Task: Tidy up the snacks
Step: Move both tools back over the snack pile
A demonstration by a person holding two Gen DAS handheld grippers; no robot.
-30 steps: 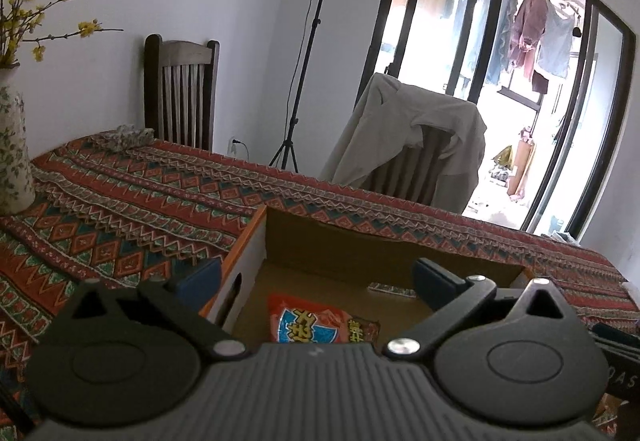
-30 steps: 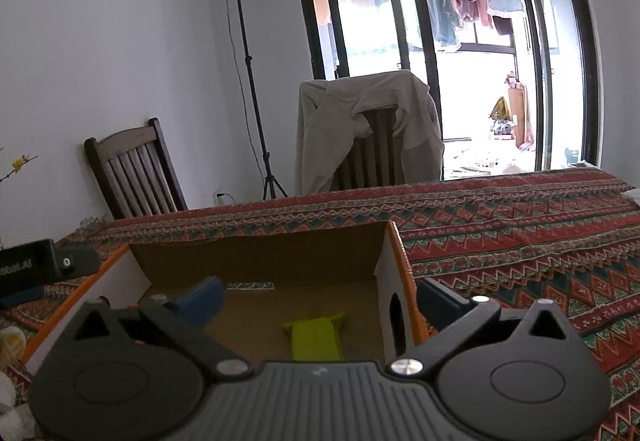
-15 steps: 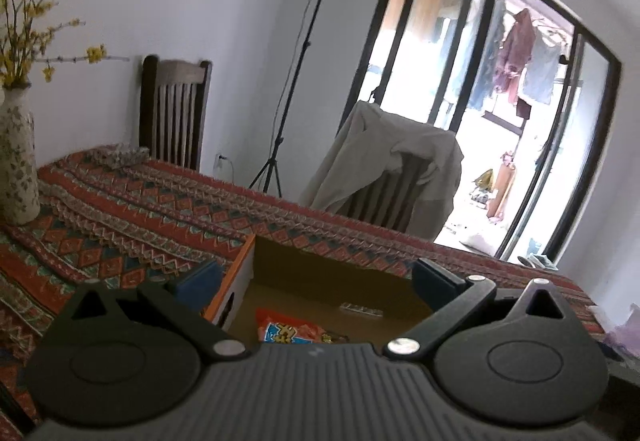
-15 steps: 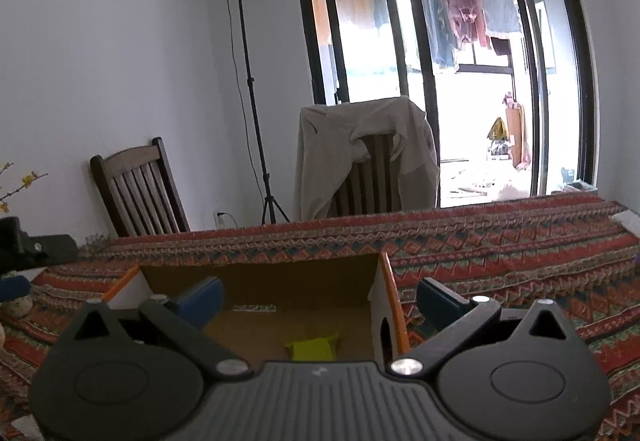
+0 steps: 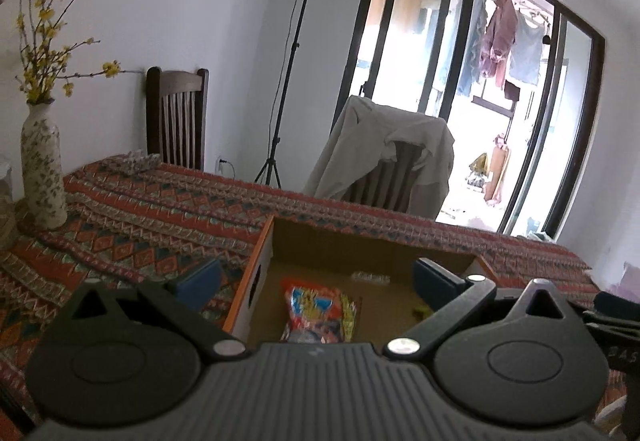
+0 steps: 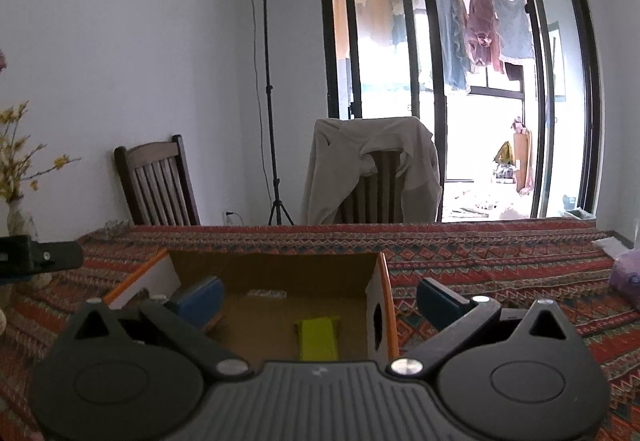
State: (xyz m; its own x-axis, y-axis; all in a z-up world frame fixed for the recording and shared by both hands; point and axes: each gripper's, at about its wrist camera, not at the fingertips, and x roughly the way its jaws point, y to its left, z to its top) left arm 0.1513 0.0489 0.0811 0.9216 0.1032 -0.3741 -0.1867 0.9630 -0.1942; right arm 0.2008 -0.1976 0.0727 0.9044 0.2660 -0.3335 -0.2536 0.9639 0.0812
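Above the box (image 5: 256, 273), both grippers (image 5: 316, 281) (image 6: 320, 301) spread and empty; red packet (image 5: 316, 309) likely light, crinkly, slippery, best pinched by a sealed edge.

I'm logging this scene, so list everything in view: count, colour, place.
Open cardboard box: one, brown with orange rim, on the table.
Red-and-blue snack bag: one, inside the box.
Yellow-green snack packet: one, inside the box.
Patterned tablecloth: one, red, covering the table.
Floral vase: one, white, yellow flowers, table's left.
Wooden chair: one, dark, behind the table.
Draped chair: one, beige cloth.
Light stand: one, black.
Left gripper: open.
Right gripper: open.
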